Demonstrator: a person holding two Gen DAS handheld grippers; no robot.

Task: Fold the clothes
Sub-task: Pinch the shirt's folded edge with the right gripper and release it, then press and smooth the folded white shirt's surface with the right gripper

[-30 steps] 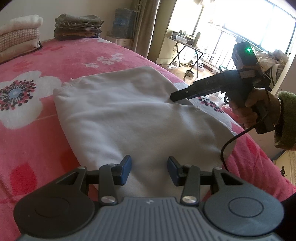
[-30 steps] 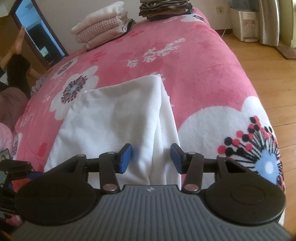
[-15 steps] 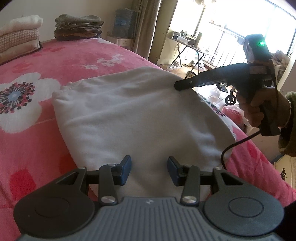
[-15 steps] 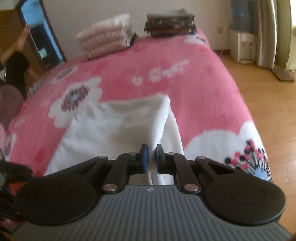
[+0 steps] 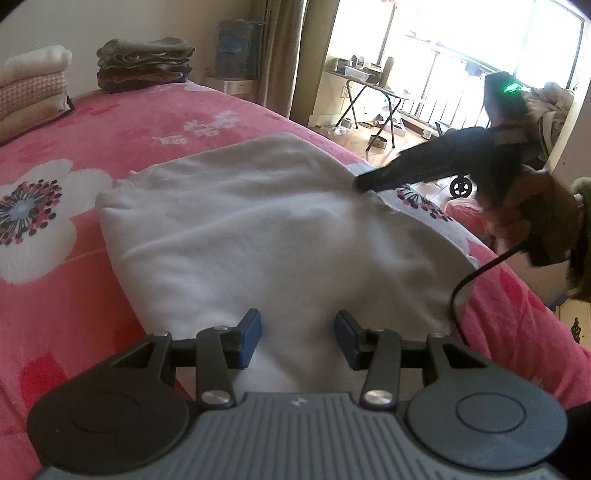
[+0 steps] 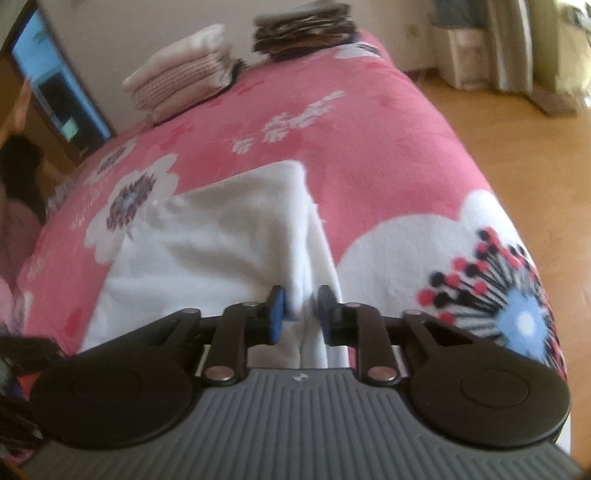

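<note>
A white garment [image 5: 258,229] lies folded flat on the pink flowered bed [image 5: 129,122]. My left gripper [image 5: 298,338] hovers open over its near edge, with cloth below the jaws but not pinched. In the right wrist view the same white garment [image 6: 207,251] shows a doubled right edge running toward me. My right gripper [image 6: 301,314] straddles that edge fold; its jaws are opening, the fabric still sits between them, and the pads no longer squeeze it. From the left wrist view the right gripper [image 5: 364,182] rests its tip at the garment's far right edge, held by a hand.
Two stacks of folded clothes stand at the bed's far end: a pale stack [image 6: 181,77] and a dark stack [image 6: 303,26]. Wooden floor [image 6: 498,122] lies past the bed's right edge. A folding table [image 5: 369,85] stands by the window. A person [image 6: 18,177] sits at the left.
My right gripper closed on the garment's right edge fold and lifted it slightly; now its jaws have parted again and it sits lower at the edge. The left gripper has stayed put.
</note>
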